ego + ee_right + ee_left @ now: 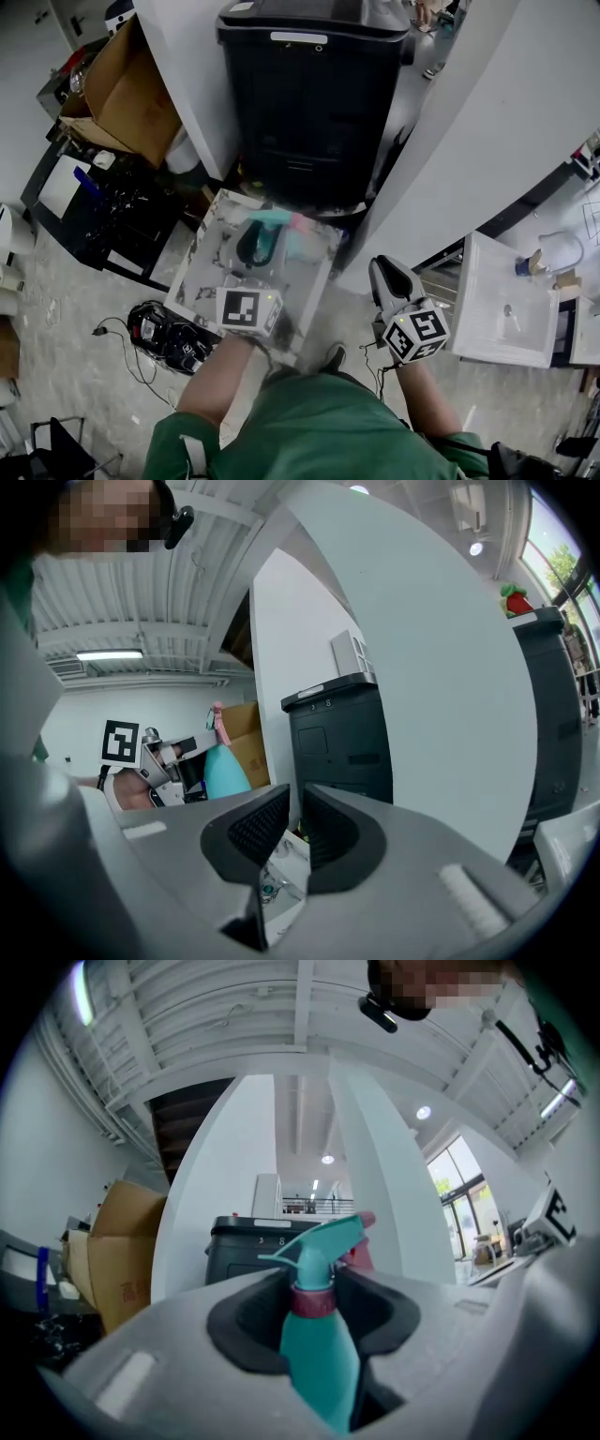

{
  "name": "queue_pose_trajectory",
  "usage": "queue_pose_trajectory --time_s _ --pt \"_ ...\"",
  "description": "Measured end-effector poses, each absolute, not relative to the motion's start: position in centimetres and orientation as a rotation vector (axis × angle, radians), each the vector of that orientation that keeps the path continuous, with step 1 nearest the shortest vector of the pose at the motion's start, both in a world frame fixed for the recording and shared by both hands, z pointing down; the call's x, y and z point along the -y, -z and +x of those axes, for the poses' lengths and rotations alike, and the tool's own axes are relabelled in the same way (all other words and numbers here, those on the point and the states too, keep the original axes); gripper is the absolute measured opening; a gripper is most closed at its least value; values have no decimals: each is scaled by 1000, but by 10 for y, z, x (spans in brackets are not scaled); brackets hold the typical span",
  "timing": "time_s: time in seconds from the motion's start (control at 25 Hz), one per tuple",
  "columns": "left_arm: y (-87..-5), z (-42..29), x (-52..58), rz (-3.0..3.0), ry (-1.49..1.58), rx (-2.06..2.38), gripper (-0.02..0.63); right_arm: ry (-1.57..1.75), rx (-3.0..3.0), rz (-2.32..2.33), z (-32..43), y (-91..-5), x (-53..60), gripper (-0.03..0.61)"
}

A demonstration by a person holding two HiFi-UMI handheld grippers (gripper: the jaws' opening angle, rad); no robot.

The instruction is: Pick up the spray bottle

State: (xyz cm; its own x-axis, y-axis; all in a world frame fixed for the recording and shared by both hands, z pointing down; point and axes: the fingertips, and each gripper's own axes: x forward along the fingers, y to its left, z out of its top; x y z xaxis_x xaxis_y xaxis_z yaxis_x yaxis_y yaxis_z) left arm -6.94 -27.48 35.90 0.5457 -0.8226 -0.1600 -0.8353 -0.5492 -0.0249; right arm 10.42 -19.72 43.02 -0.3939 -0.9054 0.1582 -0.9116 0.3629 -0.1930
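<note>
Currently, the left gripper [314, 1299] has its jaws clamped on the neck of the teal spray bottle [323, 1363], just under the maroon collar, with the trigger head rising above the pads. In the head view the bottle sits over a small table [214, 255] with a marble-patterned top. Whether its base touches that top cannot be told. The right gripper [294, 832] is held well apart from the bottle, off the table's right edge. Its jaws are drawn nearly together with only a thin slit between them, and nothing is held.

Surface: the tabletop is pale, veined and glossy. Room: a grey speckled floor [56, 309] carries a tangle of cables [161, 333] left of the table. A tall black bin [309, 103] stands directly behind the table, between white curved walls [469, 122]. An open cardboard box [131, 94] rests to the left, and a white cabinet [497, 300] to the right.
</note>
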Motion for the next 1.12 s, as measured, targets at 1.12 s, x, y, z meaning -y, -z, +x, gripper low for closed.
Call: queue_pose_trajectory --time_s 1.12 --pt "-322 -100 248 -2574 -235 -1532 146 -165 2716 1671 89 -367 215 44"
